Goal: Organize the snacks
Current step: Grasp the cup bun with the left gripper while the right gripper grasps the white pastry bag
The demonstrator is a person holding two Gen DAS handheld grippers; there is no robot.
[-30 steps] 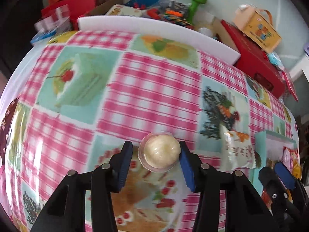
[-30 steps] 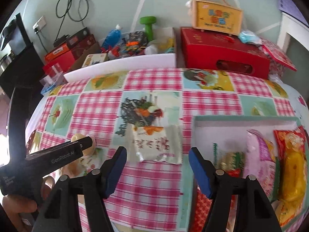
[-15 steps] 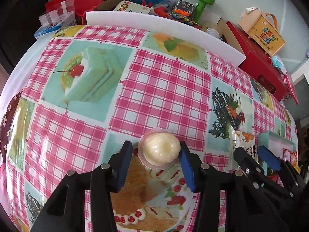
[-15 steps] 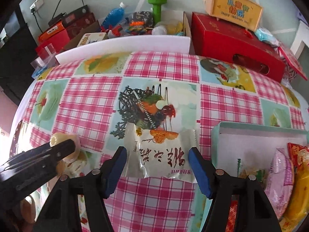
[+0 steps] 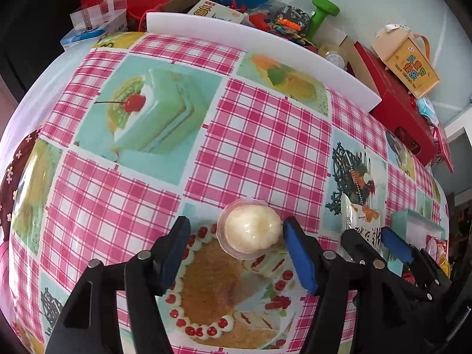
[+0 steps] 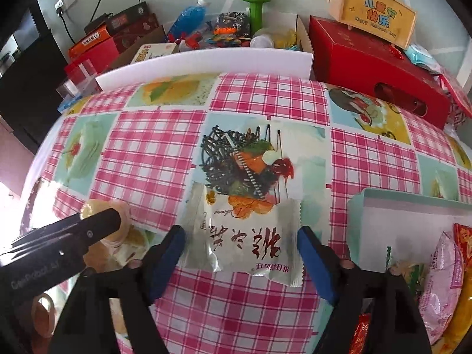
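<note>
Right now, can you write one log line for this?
left gripper: open, round jelly cup between fingers | right gripper: open around white snack packet | both on table

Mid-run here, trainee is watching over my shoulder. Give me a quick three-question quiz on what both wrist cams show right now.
1. True or false: the left gripper has its jaws shut tight on the round jelly cup.
2. Which snack lies between the open jaws of the right gripper? A) the white snack packet B) the pink bag C) the green dumbbell
3. Fill in: the pink bag lies inside the pale ____ at the table's right side.

Key
1. False: the jaws stand open on either side of the cup, which sits on the tablecloth.
2. A
3. box
</note>
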